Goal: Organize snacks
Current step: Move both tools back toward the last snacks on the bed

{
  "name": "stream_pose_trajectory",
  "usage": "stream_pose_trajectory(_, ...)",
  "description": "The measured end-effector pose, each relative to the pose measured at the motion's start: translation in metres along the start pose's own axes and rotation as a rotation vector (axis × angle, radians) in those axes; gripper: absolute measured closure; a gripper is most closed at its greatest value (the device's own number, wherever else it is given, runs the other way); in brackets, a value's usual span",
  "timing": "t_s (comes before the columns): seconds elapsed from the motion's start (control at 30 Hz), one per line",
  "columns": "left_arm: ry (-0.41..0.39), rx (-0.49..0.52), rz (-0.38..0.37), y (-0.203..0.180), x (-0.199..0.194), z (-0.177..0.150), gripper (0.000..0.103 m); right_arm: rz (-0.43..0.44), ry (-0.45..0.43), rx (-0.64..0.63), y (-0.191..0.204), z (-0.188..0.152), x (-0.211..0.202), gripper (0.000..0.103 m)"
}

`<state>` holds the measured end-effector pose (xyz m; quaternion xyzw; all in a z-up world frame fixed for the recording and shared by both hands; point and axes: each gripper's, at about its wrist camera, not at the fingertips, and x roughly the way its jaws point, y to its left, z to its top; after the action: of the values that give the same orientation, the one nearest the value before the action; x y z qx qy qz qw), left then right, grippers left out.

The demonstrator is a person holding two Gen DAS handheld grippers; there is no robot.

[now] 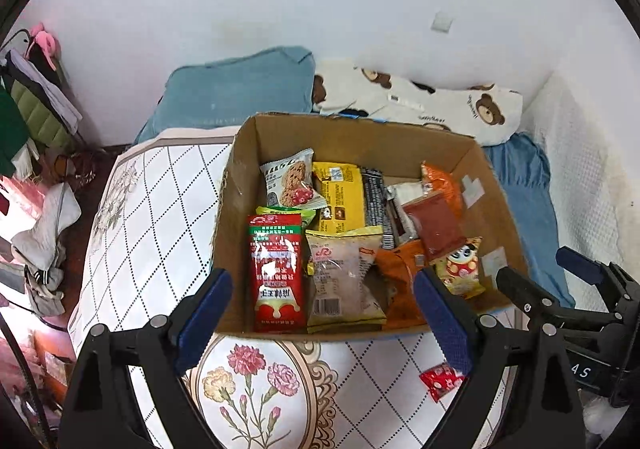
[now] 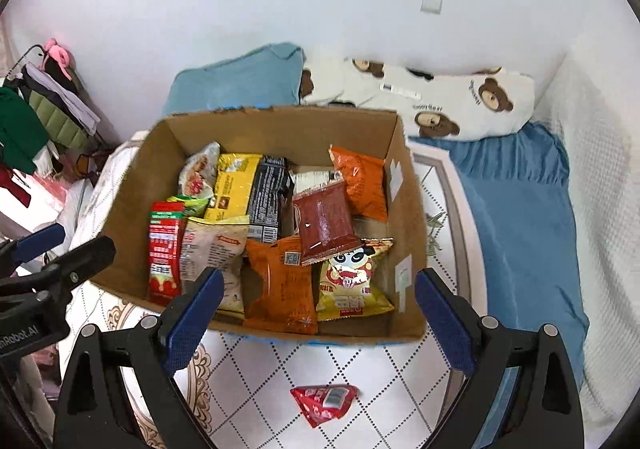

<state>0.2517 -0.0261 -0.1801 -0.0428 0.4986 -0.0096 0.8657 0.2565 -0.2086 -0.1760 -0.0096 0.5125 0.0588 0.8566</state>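
A cardboard box stands on a floral quilt, filled with several snack packets; it also shows in the right wrist view. A small red triangular packet lies loose on the quilt in front of the box, and shows in the left wrist view too. My left gripper is open and empty, above the box's near edge. My right gripper is open and empty, above the near edge, with the red packet just below it. The right gripper also shows in the left wrist view.
The quilt covers a bed against a white wall. A blue pillow and a bear-print pillow lie behind the box. A blue sheet is to the right. Clothes and clutter are on the left.
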Motion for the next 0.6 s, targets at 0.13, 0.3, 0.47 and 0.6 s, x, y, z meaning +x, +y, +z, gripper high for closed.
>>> stream_pose_trajectory(0.13, -0.033, 0.001, -0.014, -0.003, -0.018, -0.014, 0.010, -0.009, -0.066, -0.001, 0.000, -0.014, -0.029, 0.005)
stream_pose_trajectory(0.3, -0.076, 0.006, -0.023, -0.006, -0.043, -0.032, 0.010, -0.013, -0.132, 0.005, -0.001, -0.034, -0.063, 0.005)
stream_pose_trajectory(0.47, -0.127, -0.002, -0.024, -0.006, -0.067, -0.046, 0.010, -0.015, -0.174, 0.008, 0.001, -0.052, -0.088, 0.005)
stream_pose_trajectory(0.6, -0.150, -0.002, -0.017, -0.008, -0.080, -0.058, 0.010, 0.001, -0.198, 0.025, 0.001, -0.068, -0.104, 0.005)
